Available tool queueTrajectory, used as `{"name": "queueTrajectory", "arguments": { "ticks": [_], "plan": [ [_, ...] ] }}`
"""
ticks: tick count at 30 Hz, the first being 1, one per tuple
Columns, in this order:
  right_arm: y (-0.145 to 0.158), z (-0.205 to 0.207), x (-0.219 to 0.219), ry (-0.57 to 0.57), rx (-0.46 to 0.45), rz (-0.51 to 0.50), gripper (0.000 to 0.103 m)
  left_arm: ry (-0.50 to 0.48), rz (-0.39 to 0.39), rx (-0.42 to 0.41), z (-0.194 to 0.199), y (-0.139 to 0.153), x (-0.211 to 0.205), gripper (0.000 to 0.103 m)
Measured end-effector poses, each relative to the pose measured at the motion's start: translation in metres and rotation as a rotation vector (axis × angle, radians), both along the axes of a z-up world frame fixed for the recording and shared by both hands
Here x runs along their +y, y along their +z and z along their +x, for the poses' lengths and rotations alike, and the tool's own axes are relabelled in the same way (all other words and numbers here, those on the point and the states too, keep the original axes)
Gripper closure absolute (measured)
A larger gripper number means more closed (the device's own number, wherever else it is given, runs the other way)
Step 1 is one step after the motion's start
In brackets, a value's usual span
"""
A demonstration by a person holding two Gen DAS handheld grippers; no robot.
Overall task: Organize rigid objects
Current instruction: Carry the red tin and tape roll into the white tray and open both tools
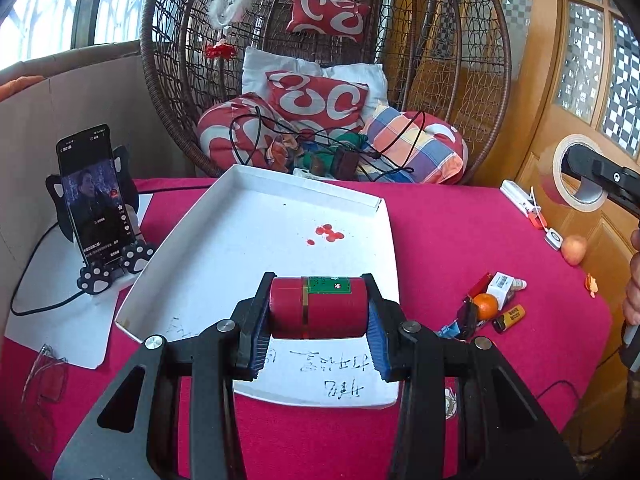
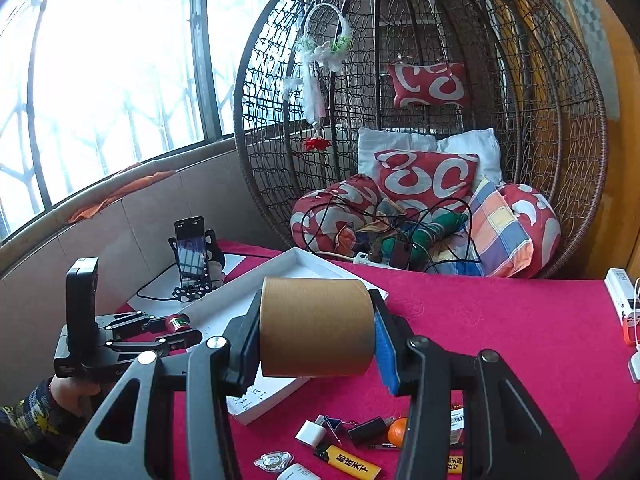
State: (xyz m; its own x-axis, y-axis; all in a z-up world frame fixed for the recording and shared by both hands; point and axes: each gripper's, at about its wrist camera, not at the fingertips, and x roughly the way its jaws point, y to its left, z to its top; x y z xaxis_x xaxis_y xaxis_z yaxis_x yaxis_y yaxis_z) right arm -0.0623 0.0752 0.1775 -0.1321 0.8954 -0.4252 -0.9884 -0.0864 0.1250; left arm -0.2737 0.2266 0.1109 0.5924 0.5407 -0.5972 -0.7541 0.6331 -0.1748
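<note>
My left gripper (image 1: 318, 312) is shut on a small red can (image 1: 318, 307) with a green label, held on its side above the near part of a white tray (image 1: 224, 248). In the right wrist view the same left gripper (image 2: 176, 326) shows at the left with the can (image 2: 177, 322), a hand in a patterned sleeve gripping it. My right gripper (image 2: 316, 332) is shut on a roll of brown tape (image 2: 316, 326), held by its flat ends above the red cloth. In the left wrist view the tape roll (image 1: 574, 174) hangs at the far right on a black finger.
Small items lie on the red tablecloth (image 1: 460, 232): an orange (image 1: 486, 306), yellow lighter (image 1: 510, 316), white box (image 1: 500, 286), peach (image 1: 574, 250), white adapter (image 2: 311, 433). A phone on a stand (image 1: 94, 196) stands left. A wicker hanging chair (image 2: 420, 120) with cushions is behind.
</note>
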Motion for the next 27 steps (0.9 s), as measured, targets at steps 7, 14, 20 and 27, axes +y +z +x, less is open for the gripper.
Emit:
{"name": "queueTrajectory", "arguments": {
  "ticks": [7,14,20,27],
  "plan": [
    [-0.006,-0.014,0.037,0.017,0.056,-0.036,0.055,0.061,0.01,-0.017,0.014,0.006,0.038,0.063],
    [-0.037,-0.025,0.088,0.011,0.133,-0.16,0.055,0.133,-0.162,0.011,0.025,-0.039,0.097,0.063],
    [-0.089,-0.043,0.132,0.019,0.152,-0.318,0.055,0.181,-0.224,0.017,0.021,-0.062,0.115,0.063],
    [-0.128,-0.05,0.16,-0.018,0.14,-0.41,0.055,0.22,-0.227,0.016,0.013,-0.065,0.119,0.062]
  ]
}}
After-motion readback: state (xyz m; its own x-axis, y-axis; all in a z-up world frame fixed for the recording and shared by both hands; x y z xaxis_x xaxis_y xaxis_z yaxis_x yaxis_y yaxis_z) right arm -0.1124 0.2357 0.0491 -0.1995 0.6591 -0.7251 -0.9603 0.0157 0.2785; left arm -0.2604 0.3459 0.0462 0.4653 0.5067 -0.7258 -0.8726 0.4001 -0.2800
